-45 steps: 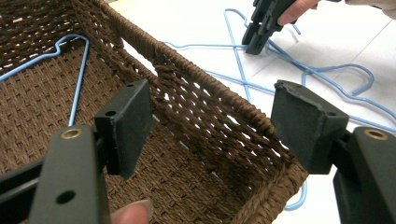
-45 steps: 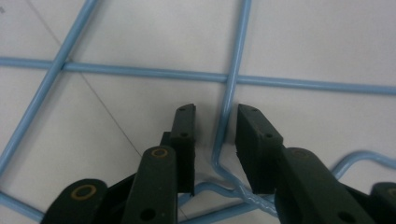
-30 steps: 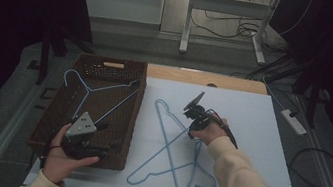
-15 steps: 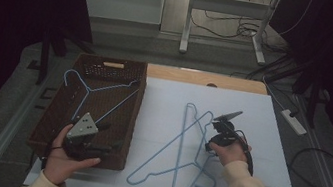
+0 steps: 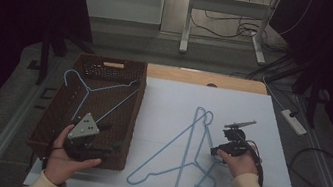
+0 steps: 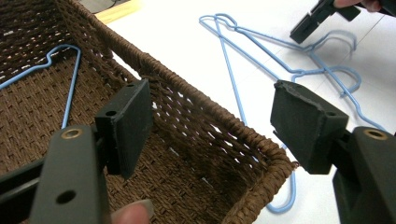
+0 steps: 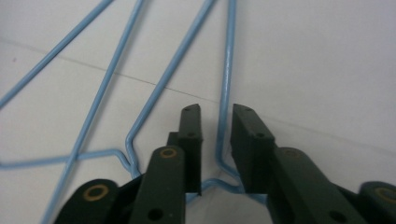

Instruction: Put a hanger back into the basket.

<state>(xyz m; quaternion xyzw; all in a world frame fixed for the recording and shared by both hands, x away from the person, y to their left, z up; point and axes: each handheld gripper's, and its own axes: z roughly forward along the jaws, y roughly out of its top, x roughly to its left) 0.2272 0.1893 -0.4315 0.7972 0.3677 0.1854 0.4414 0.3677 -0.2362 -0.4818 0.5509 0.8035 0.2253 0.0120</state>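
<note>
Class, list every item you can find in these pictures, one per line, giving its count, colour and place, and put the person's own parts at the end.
wire hangers on the sheet: two, light blue, overlapping, lying flat right of the basket.
wire hanger in the basket: one, light blue, lying inside.
basket: one, brown wicker, on the table's left side.
sheet: one, white, covering the table.
table edge: one, light wood, at the far side.
power strip: one, white, on the floor at right.
left gripper: one, black, open over the basket's near rim.
right gripper: one, black, jaws just opened, hanger wire between them.

Left tongs [image 5: 105, 132] agape, right tongs [image 7: 215, 135] just parting
</note>
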